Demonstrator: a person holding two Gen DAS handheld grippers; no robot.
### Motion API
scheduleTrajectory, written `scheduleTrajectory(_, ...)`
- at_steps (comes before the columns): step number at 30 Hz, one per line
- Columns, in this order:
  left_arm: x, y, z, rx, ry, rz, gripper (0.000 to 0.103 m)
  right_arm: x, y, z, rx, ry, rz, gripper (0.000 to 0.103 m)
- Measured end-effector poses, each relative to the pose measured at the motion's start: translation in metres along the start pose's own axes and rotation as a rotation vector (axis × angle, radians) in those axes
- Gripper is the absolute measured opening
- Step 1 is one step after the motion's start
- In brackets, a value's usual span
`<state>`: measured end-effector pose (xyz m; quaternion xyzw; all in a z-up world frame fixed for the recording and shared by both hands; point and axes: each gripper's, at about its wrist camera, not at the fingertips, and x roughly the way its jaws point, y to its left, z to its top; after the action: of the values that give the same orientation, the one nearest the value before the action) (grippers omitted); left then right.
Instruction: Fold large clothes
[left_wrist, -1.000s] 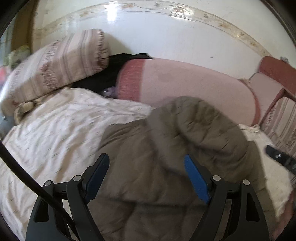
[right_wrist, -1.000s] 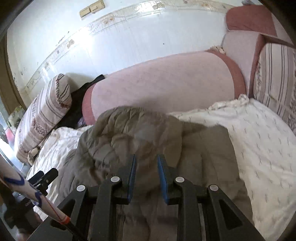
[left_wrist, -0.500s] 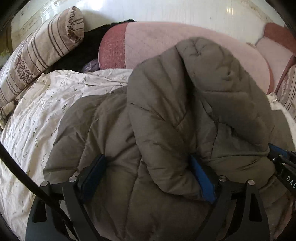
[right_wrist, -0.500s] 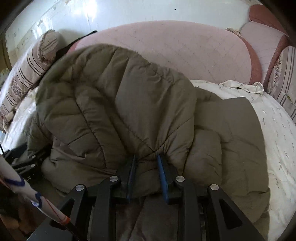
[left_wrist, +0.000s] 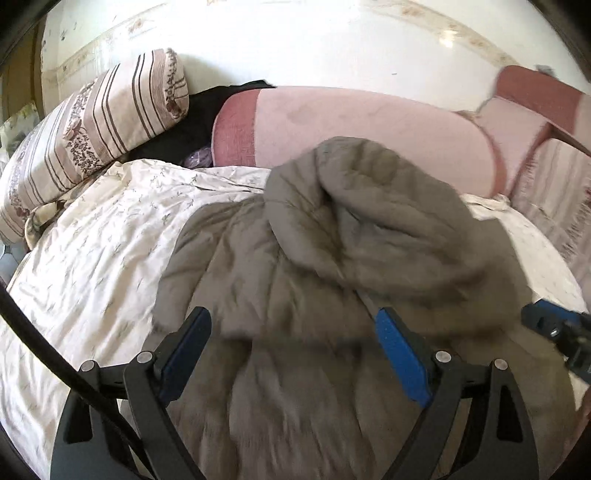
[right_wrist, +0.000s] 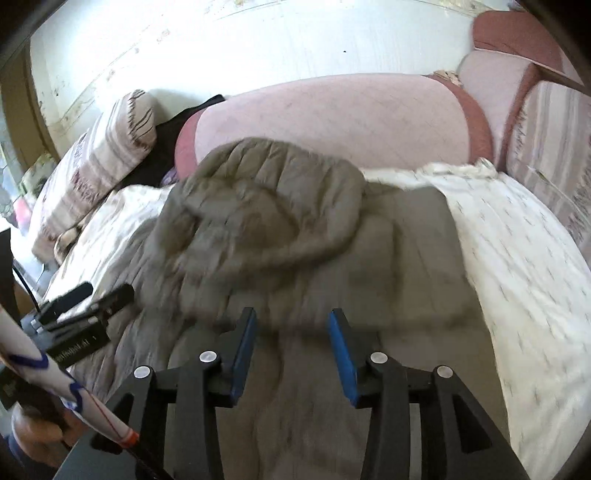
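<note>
Right wrist view has the right gripper (right_wrist: 291, 332) with its blue pads just opening, nothing pinched, so it looks like it let the fold drop. Same deal on the left: left gripper (left_wrist: 293, 339) is spread wide with only loose fabric under it. The puffy olive jacket (left_wrist: 332, 258) sits doubled over on the floral bedsheet (left_wrist: 92, 240), top flap thrown toward the pink bolster (right_wrist: 332, 118), probably so the bed carries the bulk. Striped pillow (left_wrist: 92, 125) is off to the side.
</note>
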<state>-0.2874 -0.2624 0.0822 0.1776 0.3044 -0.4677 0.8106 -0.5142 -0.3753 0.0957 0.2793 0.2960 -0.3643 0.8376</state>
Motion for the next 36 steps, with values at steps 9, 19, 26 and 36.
scheduleTrajectory(9,-0.107,0.001,-0.090,0.029,0.016,0.022,0.090,-0.070,-0.003,-0.110,0.057,0.064,0.010,0.045)
scheduleTrajectory(19,-0.151,0.018,-0.193,-0.025,0.026,0.164,0.090,-0.097,0.018,-0.173,0.008,0.036,-0.067,0.045)
scheduleTrajectory(26,-0.127,0.030,-0.223,-0.026,0.081,0.179,0.092,-0.075,0.024,-0.200,-0.030,0.079,-0.122,0.052)
scheduleTrajectory(36,-0.121,0.028,-0.224,-0.018,0.064,0.199,0.095,-0.071,0.020,-0.205,-0.056,0.054,-0.154,0.067)
